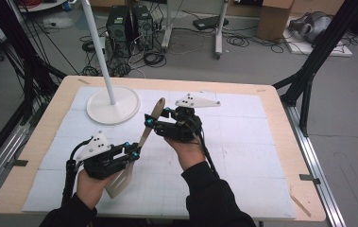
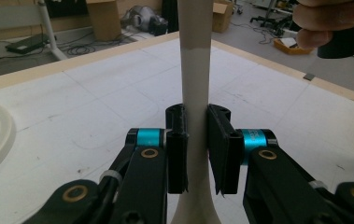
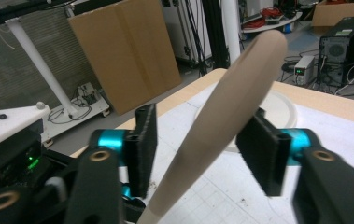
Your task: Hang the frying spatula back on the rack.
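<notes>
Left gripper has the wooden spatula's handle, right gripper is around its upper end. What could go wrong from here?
1. The right gripper has the wooden spatula between its jaws with a gap on one side; closing off-centre could twist or push the handle.
2. The left gripper clamps the narrow neck alone, so a sideways push could pivot the spatula.
3. The lamp base sits close behind; a swing of the handle tip might strike its pole.

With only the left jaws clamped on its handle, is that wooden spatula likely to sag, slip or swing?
The wooden spatula probably stays stiff: its handle runs straight past the left gripper. It looks light for its length, being thin and flat. The smooth handle might pivot in a single narrow grip, which may be why the right gripper has its jaws around the upper end, not yet pressing.
</notes>
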A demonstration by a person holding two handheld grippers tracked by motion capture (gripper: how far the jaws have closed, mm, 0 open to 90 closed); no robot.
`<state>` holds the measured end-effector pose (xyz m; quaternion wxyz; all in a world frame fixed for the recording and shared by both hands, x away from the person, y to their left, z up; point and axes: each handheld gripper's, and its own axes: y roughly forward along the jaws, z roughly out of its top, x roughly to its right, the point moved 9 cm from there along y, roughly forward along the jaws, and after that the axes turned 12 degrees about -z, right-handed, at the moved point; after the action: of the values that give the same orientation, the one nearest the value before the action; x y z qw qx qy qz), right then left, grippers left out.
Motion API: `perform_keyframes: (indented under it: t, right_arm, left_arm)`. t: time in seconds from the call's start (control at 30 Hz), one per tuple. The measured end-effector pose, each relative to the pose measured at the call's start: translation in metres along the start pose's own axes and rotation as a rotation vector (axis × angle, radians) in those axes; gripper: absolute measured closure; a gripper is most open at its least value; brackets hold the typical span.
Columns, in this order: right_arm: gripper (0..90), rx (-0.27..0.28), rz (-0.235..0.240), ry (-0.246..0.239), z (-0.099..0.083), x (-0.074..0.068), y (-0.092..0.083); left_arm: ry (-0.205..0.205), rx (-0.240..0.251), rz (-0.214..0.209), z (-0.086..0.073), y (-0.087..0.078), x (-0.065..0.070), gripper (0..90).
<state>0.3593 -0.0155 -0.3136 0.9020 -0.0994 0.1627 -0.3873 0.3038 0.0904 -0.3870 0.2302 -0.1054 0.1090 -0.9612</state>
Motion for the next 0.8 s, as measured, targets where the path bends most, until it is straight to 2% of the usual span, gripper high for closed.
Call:
perform_keyframes:
  t: [0.03, 0.1, 0.13, 0.23, 0.33, 0.6, 0.7, 0.8]
  right_arm:
    - [52.5, 0.000, 0.000, 0.000, 0.000, 0.000, 0.000]
    - [63.4, 0.007, 0.004, 0.008, 0.002, -0.001, -0.002]
    - [64.5, 0.015, 0.019, 0.013, 0.005, -0.003, -0.004]
    - [65.4, 0.020, 0.022, 0.008, 0.006, -0.004, -0.005]
    - [68.5, 0.016, 0.066, 0.017, 0.010, -0.011, -0.007]
    - [72.0, 0.012, 0.153, -0.018, 0.021, -0.027, -0.014]
    - [72.4, 0.016, 0.178, -0.034, 0.025, -0.031, -0.016]
    - [72.5, 0.015, 0.208, -0.053, 0.028, -0.036, -0.019]
  left_arm:
    - [0.000, 0.000, 0.000, 0.000, 0.000, 0.000, 77.7]
    - [0.003, 0.002, -0.004, 0.001, -0.001, 0.000, 77.6]
    - [0.003, 0.010, -0.007, 0.002, -0.001, 0.001, 77.6]
    - [0.005, 0.015, -0.015, 0.003, -0.001, 0.001, 77.6]
    - [0.008, 0.027, -0.036, 0.004, -0.002, 0.002, 77.4]
    - [0.024, 0.054, -0.075, 0.011, -0.005, 0.005, 77.3]
    - [0.023, 0.068, -0.099, 0.013, -0.007, 0.007, 77.3]
    - [0.013, 0.083, -0.148, 0.016, -0.008, 0.009, 77.2]
